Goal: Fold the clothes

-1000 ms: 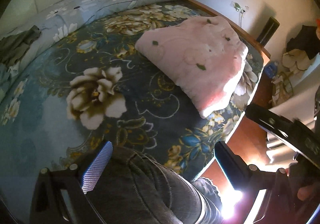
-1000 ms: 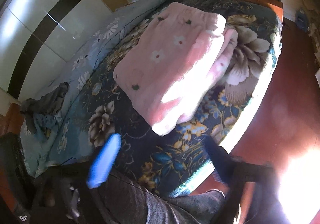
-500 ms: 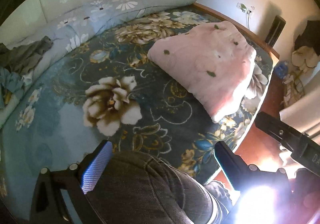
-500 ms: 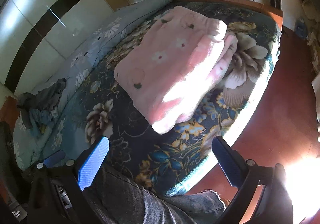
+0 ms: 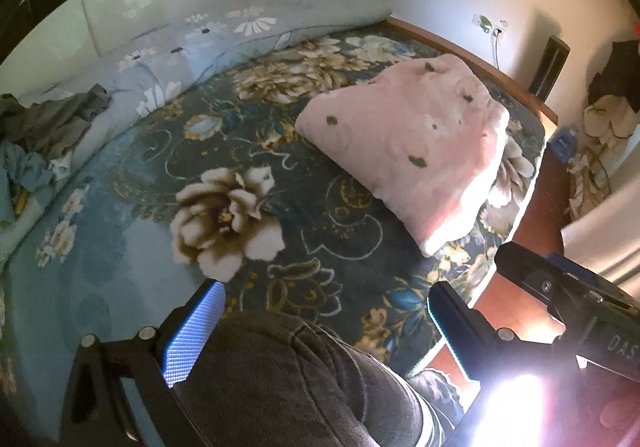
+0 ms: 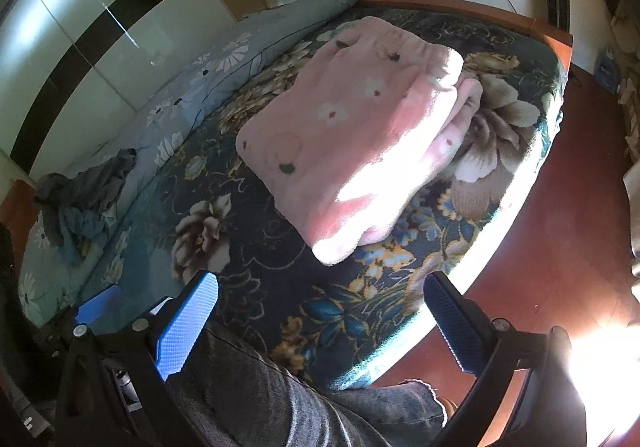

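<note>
Pink clothes lay folded on the bed

The pink clothes (image 5: pixel 412 151) lay far beyond both wide-open, empty grippers (image 5: pixel 324 327) (image 6: pixel 320 319); a jeans leg (image 5: pixel 304 379) sat between the jaws.

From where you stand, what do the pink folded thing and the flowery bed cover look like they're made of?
The pink folded garment looks like plush fleece: its surface is fuzzy and matte, with thick, soft-rounded fold edges. The floral bed cover seems a short-pile, velvety blanket with a printed pattern and a slight sheen in the sunlight, though it could be a smooth woven fabric.
</note>
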Demonstrator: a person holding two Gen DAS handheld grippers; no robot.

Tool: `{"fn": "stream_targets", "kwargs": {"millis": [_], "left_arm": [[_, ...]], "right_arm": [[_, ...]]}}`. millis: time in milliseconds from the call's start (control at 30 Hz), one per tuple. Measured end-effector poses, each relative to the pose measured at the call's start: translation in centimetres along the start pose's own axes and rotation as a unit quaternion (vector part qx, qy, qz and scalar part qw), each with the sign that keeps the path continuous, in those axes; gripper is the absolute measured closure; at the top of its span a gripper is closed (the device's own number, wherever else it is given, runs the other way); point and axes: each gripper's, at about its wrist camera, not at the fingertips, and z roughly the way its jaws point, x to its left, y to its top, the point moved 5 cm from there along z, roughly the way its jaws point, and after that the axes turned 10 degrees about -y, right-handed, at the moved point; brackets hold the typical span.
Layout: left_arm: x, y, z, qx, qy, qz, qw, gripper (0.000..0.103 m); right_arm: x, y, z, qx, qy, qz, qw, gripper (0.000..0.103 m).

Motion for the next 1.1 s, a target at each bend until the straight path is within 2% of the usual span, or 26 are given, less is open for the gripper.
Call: {"fn": "stream_targets", "kwargs": {"millis": [200,533,1100], "left_arm": [[0.4,-0.4,0.8,0.017,0.005,-0.003,0.9998,0.0],[1.0,-1.1,1.9,0.038,-0.007,-0.019,0.9991,0.0],[0.8,-1.4,2.2,0.045,0.004,-0.006,0.9989,0.0]], "right_arm": [[0.0,-0.3,0.1,0.006,-0.005,0.0,1.0,0.0],[0.4,-0.8,0.7,0.015,-0.012,-0.006,1.0,0.0],[0.7,-1.3,1.1,0.024,-0.014,-0.01,1.0,0.0]]}}
